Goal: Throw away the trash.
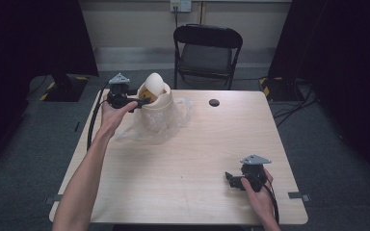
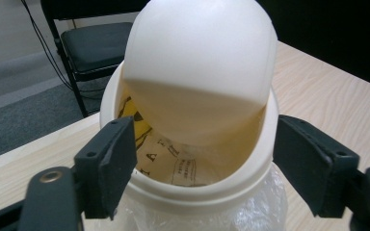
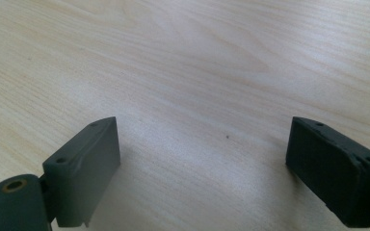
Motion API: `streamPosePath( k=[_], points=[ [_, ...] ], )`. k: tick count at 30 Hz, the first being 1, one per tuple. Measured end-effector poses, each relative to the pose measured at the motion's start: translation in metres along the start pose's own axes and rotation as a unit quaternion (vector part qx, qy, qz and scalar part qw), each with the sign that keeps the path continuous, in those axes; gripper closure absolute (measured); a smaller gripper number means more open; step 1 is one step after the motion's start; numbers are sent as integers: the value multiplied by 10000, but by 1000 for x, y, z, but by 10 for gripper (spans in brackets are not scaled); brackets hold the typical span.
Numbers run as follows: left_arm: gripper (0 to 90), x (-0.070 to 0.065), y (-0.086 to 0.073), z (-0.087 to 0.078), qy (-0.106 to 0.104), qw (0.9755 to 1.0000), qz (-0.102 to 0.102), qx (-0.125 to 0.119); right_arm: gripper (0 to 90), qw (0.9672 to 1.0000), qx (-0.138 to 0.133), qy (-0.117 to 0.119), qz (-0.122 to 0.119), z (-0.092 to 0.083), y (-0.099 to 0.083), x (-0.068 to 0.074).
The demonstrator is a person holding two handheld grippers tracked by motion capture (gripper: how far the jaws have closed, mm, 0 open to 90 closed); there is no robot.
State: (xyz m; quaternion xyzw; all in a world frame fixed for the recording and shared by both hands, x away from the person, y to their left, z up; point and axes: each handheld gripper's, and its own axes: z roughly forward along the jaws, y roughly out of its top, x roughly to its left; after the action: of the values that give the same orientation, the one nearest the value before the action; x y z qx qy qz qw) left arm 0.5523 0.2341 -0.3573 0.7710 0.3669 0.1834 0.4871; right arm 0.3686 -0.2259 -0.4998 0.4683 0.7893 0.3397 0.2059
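Note:
A small cream bin with a tilted swing lid stands at the far left of the wooden table, lined with a clear plastic bag. In the left gripper view the lid is tipped up over the bin's rim, and yellowish printed paper lies inside. My left gripper is open, one jaw on each side of the rim. My right gripper is open just above bare table at the near right, with nothing between its jaws.
A black folding chair stands beyond the table's far edge. A dark round cap sits in the tabletop near the back. Cables lie on the grey floor at the right, and a black stand base at the left.

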Motion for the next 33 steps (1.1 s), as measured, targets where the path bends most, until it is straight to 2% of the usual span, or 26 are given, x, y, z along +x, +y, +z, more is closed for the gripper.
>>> streamPosePath(
  k=[6,9,10,11,15,18,21,23,25,26,27,30,31,33],
  points=[
    [166,-4,-6,-10,-146,9997,-121,-161,108,10000,5,1,7,0,0,0],
    [160,-5,-10,-15,-110,9998,-99,-146,108,10000,5,2,7,0,0,0],
    [160,-5,-11,-17,-138,9996,-164,-200,108,10000,1,2,-1,0,0,0],
    [159,-5,-14,-21,-72,9998,-88,-163,108,10000,1,2,-1,0,0,0],
    [160,-4,-17,-24,-122,9998,-143,-61,108,10000,4,2,6,0,0,0],
    [160,-6,-20,-31,-109,9997,-169,-155,108,10000,5,2,8,0,0,0],
    [160,-11,-25,-40,-187,9989,-300,-311,108,10000,0,2,1,0,0,0],
    [161,-15,-28,-44,-98,9993,-235,-260,108,10000,3,1,6,0,0,0],
    [168,-17,-33,-49,-133,9994,-249,-223,108,10000,-1,-1,1,0,0,0],
    [181,-21,-39,-54,-140,9989,-275,-350,108,10000,-4,-2,-4,0,0,0],
    [195,-21,-39,-54,-140,9989,-275,-350,108,10000,-4,-2,-4,0,0,0],
    [175,-25,-43,-62,-173,9996,-193,-143,108,10000,-3,-1,-3,0,0,0],
    [164,-26,-44,-65,-193,9995,-201,-155,108,10000,-3,-2,-3,0,0,0],
    [173,-31,-48,-70,-78,9994,-142,-301,108,10000,-1,-1,2,0,0,0]
  ],
)
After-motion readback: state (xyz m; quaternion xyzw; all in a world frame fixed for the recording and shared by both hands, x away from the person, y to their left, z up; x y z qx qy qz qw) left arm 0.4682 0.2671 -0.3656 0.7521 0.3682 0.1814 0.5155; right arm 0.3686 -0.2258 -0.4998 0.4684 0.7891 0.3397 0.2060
